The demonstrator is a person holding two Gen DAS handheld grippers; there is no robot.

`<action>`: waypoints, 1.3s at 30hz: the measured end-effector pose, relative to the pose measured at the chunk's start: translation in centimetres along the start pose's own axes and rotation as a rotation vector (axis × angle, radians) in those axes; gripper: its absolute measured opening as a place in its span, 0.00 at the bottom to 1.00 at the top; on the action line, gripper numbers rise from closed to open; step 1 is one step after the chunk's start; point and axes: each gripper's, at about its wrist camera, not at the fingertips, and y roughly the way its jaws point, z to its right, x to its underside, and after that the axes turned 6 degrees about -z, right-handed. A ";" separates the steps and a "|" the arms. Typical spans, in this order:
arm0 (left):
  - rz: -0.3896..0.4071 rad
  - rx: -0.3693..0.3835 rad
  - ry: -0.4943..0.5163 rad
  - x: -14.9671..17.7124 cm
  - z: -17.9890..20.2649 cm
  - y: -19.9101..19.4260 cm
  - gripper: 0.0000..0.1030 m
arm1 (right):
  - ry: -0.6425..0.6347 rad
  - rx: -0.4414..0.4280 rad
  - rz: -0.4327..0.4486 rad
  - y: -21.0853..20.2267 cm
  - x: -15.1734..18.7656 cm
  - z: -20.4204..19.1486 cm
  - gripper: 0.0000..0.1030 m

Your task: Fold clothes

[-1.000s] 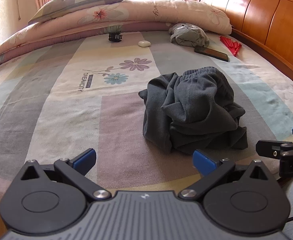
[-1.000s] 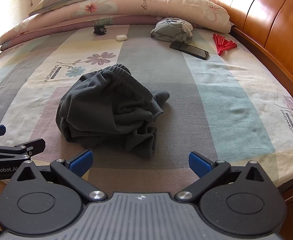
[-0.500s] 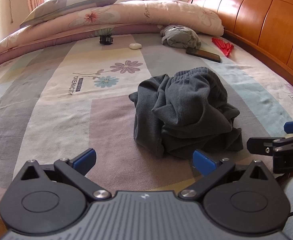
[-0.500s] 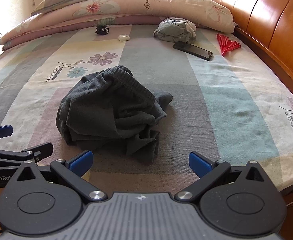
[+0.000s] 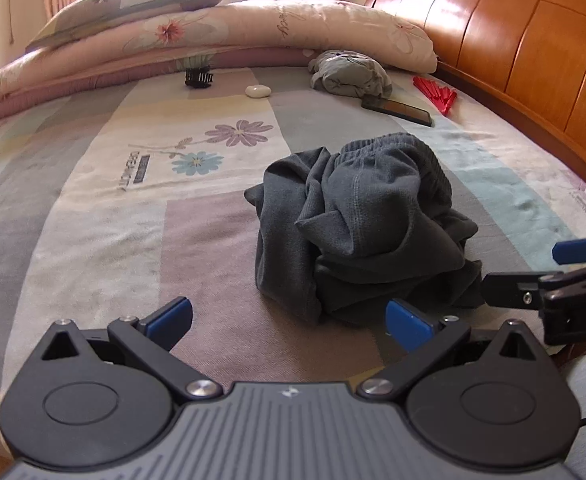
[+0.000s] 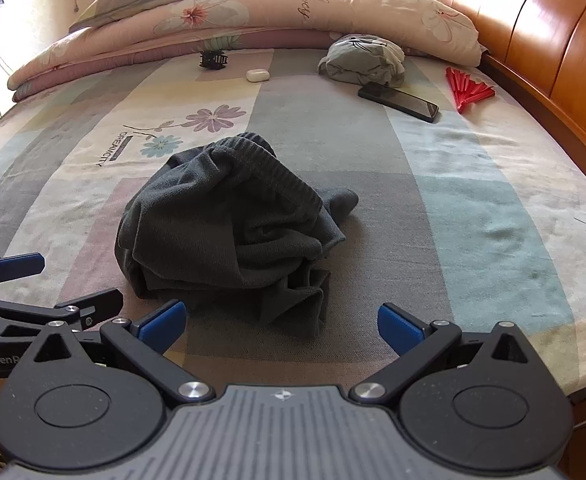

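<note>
A crumpled dark grey garment (image 5: 365, 232) with a ribbed waistband lies in a heap on the bed sheet (image 5: 113, 216); it also shows in the right wrist view (image 6: 229, 236). My left gripper (image 5: 289, 322) is open and empty, just short of the heap's near edge. My right gripper (image 6: 279, 326) is open and empty, close to the heap's near right corner. Each gripper shows at the side of the other's view: the right gripper (image 5: 565, 276) and the left gripper (image 6: 49, 284).
A second bundled grey-green garment (image 6: 365, 60) lies at the far side by the rolled quilt (image 6: 253, 12). A black phone (image 6: 399, 101), red folding fan (image 6: 469, 88), white earbud case (image 6: 257, 75) and black hair clip (image 6: 213, 59) lie nearby. Wooden headboard (image 6: 541, 40) runs along the right.
Both grippers have moved forward a little toward the dark heap, which looks larger and nearer. The garment has not moved and both grippers stay open.
</note>
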 end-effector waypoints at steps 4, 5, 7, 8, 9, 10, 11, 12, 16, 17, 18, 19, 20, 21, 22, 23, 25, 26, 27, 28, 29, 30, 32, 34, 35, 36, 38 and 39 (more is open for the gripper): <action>0.010 -0.006 0.035 0.0 0.3 0.6 0.99 | -0.037 -0.081 0.007 0.4 -0.1 -0.4 1.00; 0.006 -0.002 0.039 0.0 0.4 0.7 0.99 | -0.044 -0.094 0.007 0.6 -0.1 -0.6 1.00; -0.008 0.003 0.037 -0.1 0.3 1.1 0.99 | -0.053 -0.102 0.007 0.9 -0.2 -0.7 1.00; -0.014 0.005 0.036 -0.2 0.3 1.2 0.99 | -0.054 -0.101 0.007 1.0 -0.3 -0.8 1.00; -0.030 0.010 0.033 -0.3 0.3 1.4 0.99 | -0.052 -0.104 0.004 1.1 -0.4 -0.7 1.00; -0.047 0.016 0.030 -0.4 0.3 1.6 0.99 | -0.048 -0.105 -0.002 1.2 -0.5 -0.7 1.00; -0.057 0.015 0.031 -0.5 0.3 1.8 0.99 | -0.044 -0.105 -0.010 1.4 -0.6 -0.6 1.00; -0.058 0.009 0.036 -0.6 0.3 1.9 0.99 | -0.039 -0.100 -0.023 1.6 -0.7 -0.5 1.00; -0.042 0.001 0.062 -0.7 0.6 2.1 0.99 | -0.027 -0.087 -0.052 2.2 -1.0 -0.2 1.00; -0.042 0.007 0.056 -0.8 0.5 2.2 0.99 | -0.028 -0.082 -0.050 2.3 -1.0 -0.1 1.00; -0.043 0.018 0.046 -0.9 0.3 2.3 0.99 | -0.030 -0.080 -0.047 2.4 -1.0 -0.1 1.00; -0.043 0.025 0.037 -1.0 0.1 2.4 0.99 | -0.031 -0.080 -0.044 2.4 -1.0 0.0 1.00; -0.043 0.033 0.028 -1.2 -0.1 2.5 0.99 | -0.031 -0.083 -0.040 2.4 -1.1 0.1 1.00; -0.041 0.032 0.025 -1.2 -0.2 2.5 0.99 | -0.035 -0.085 -0.036 2.3 -1.1 0.2 1.00; -0.040 0.027 0.026 -1.3 -0.3 2.5 0.99 | -0.039 -0.087 -0.032 2.3 -1.1 0.3 1.00; -0.038 0.022 0.027 -1.4 -0.4 2.6 0.99 | -0.043 -0.089 -0.028 2.3 -1.2 0.4 1.00; -0.030 0.019 0.032 -1.6 -0.6 2.5 0.99 | -0.050 -0.093 -0.021 2.3 -1.3 0.7 0.97; -0.026 0.019 0.035 -1.7 -0.7 2.5 0.99 | -0.054 -0.095 -0.017 2.3 -1.3 0.8 0.94; -0.023 0.023 0.042 -1.9 -0.8 2.5 0.99 | -0.057 -0.096 -0.016 2.3 -1.4 1.0 0.90; -0.020 0.026 0.048 -2.1 -0.9 2.5 0.99 | -0.058 -0.098 -0.014 2.3 -1.5 1.3 0.88; -0.019 0.024 0.061 -2.3 -0.9 2.6 0.98 | -0.055 -0.098 -0.012 2.3 -1.7 1.5 0.83; -0.018 0.022 0.073 -2.6 -1.0 2.6 0.98 | -0.051 -0.098 -0.011 2.3 -1.8 1.9 0.81; -0.020 0.014 0.097 -2.9 -1.1 2.8 0.97 | -0.044 -0.098 -0.009 2.3 -2.1 2.6 0.77; -0.023 0.006 0.121 -3.3 -1.2 2.9 0.97 | -0.038 -0.103 -0.003 2.3 -2.4 3.1 0.73; -0.026 0.008 0.123 -3.4 -1.4 3.0 0.97 | -0.038 -0.108 0.001 2.3 -2.6 3.3 0.71; -0.030 0.010 0.126 -3.5 -1.5 3.1 0.97 | -0.043 -0.117 0.004 2.3 -2.9 3.5 0.69; -0.039 0.017 0.127 -3.6 -1.7 3.3 0.97 | -0.058 -0.135 0.018 2.1 -3.5 3.9 0.68; -0.043 0.025 0.124 -3.6 -1.8 3.3 0.97 | -0.067 -0.144 0.029 2.0 -4.0 4.0 0.68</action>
